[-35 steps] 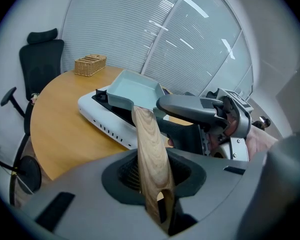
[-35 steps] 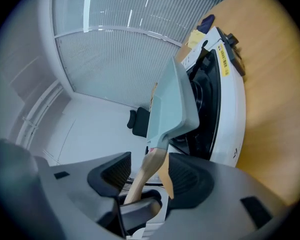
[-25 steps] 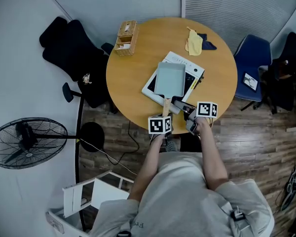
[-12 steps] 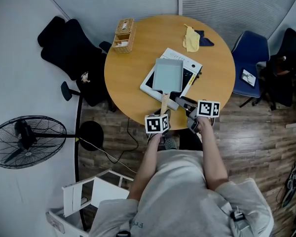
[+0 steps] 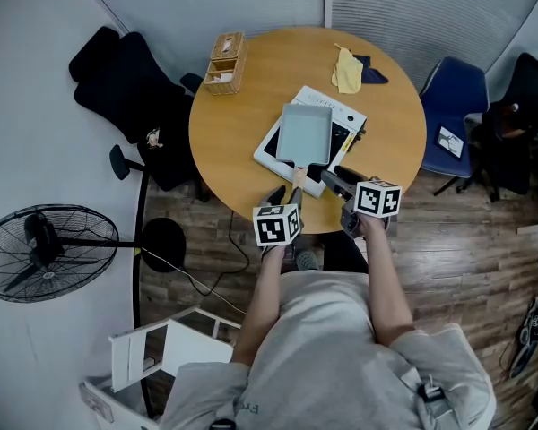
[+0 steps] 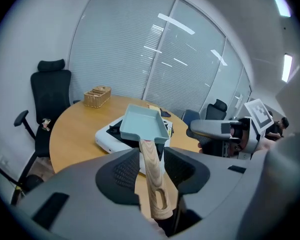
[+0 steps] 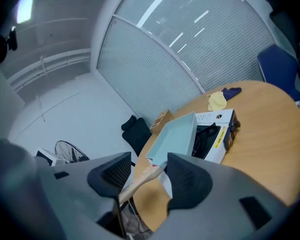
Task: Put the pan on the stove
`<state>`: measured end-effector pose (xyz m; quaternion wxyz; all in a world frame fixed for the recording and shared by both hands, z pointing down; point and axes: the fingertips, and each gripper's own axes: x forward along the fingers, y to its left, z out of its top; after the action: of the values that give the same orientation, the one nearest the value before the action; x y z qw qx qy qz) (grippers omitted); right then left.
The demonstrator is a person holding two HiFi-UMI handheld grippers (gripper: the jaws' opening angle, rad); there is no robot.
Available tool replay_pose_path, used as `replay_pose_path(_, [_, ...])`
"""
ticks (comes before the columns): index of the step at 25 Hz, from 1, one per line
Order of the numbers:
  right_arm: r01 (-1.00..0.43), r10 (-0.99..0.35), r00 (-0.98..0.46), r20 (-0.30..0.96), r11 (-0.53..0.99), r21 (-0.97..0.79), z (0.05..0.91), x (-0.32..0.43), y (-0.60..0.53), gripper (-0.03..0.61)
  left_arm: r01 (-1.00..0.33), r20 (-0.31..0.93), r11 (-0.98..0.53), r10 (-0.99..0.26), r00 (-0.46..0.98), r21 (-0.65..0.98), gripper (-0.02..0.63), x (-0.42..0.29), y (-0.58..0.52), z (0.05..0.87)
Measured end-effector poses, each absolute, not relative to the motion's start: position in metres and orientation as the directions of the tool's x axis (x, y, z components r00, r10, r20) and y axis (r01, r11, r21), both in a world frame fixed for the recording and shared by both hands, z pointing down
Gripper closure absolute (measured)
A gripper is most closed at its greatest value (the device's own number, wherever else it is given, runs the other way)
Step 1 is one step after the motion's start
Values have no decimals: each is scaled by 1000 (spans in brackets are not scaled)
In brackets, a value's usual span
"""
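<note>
At the left, the left tool [image 6: 151, 158] has jaws that have just been opening and now stand wide. The wooden handle [image 6: 153, 181] runs through the gap between them, but neither pad presses on it. That handle belongs to the pan [image 5: 305, 134], a shallow, pale blue-green rectangular one. It sits flat on the dark top of the white stove [image 5: 271, 158] near the middle of the round desk [image 5: 238, 124], with its handle reaching back towards the near edge. By that placement the task looks done. The pan is likely stiff metal and fairly light, yet its weight lies out ahead of the handle, so when lifted it would tend to dip at the far end or twist in a loose grip. The wood looks smooth and narrow, with a slot near its free end. The surest hold would be across the handle's flat sides, close to where it meets the pan body, not out at the slotted tip. To the right, the right tool [image 7: 147, 173] is also spread open and grips nothing, the handle showing in the gap between its jaws.
</note>
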<state>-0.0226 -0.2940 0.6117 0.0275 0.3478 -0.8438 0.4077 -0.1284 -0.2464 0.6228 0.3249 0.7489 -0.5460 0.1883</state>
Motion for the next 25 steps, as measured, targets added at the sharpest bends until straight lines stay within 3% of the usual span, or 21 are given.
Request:
replay_pose_path(6, [-739,-655,-661,367,481,-472,601,-11,-299,353,-939,549,-205,-768,329,275,456,-135,-252,599])
replay_pose_path(13, [-772,-696,-624,356,475,-422,597,2,-300,360,-947,513,-185,-805,299,262,517,-138,-259,593])
replay_pose_path(15, [-781,-702,-613,362,469,-412,597,6,-299,398,-945,507,-180,-808,300,272,549,-138,-258,593])
replay_pose_path(25, [-798,-722,-590,362,451,-400,597,5,-299,525,-932,488,-228,-802,344,283,586,-133,-253,589])
